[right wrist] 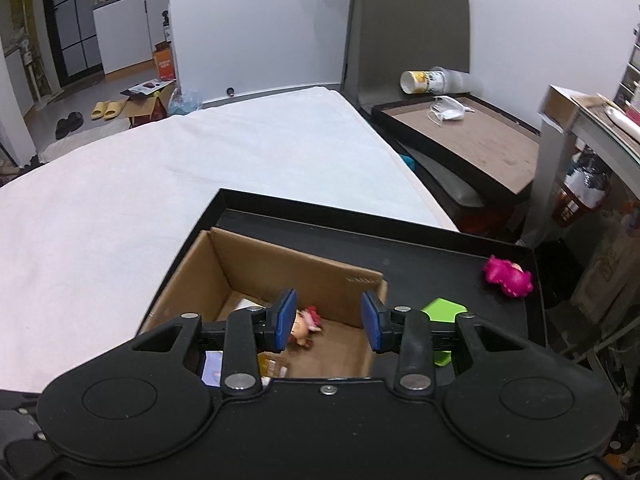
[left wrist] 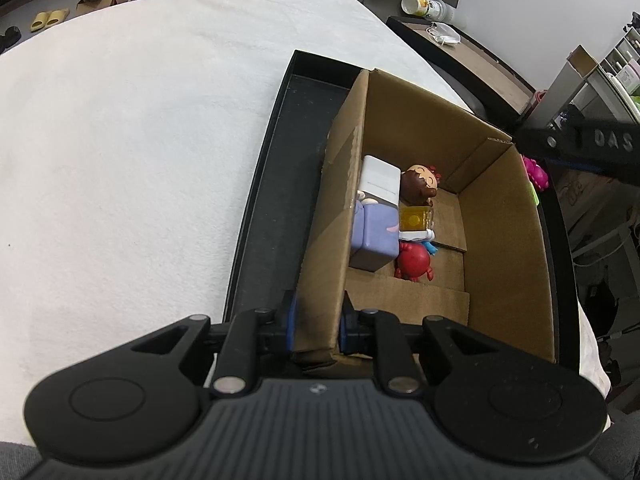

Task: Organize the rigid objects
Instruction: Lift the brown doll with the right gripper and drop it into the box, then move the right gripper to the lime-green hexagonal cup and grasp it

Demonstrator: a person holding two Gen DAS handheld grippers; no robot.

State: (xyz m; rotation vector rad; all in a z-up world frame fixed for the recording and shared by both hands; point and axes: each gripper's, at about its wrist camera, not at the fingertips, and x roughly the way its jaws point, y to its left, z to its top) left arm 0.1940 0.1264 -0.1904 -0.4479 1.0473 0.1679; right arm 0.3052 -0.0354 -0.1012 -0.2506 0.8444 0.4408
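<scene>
With the left hand-held gripper clamped on the cardboard box wall for steadiness, the empty, parted right hand-held gripper should fetch the pink figurine at two o'clock on the black tray.

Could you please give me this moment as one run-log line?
left gripper: jaws clamped on cardboard box wall | right gripper: jaws open, empty, above box | black tray: pink toy, green item outside box

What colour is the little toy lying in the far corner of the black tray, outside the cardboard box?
Bright pink toy figure, clearest in the right wrist view.
</scene>
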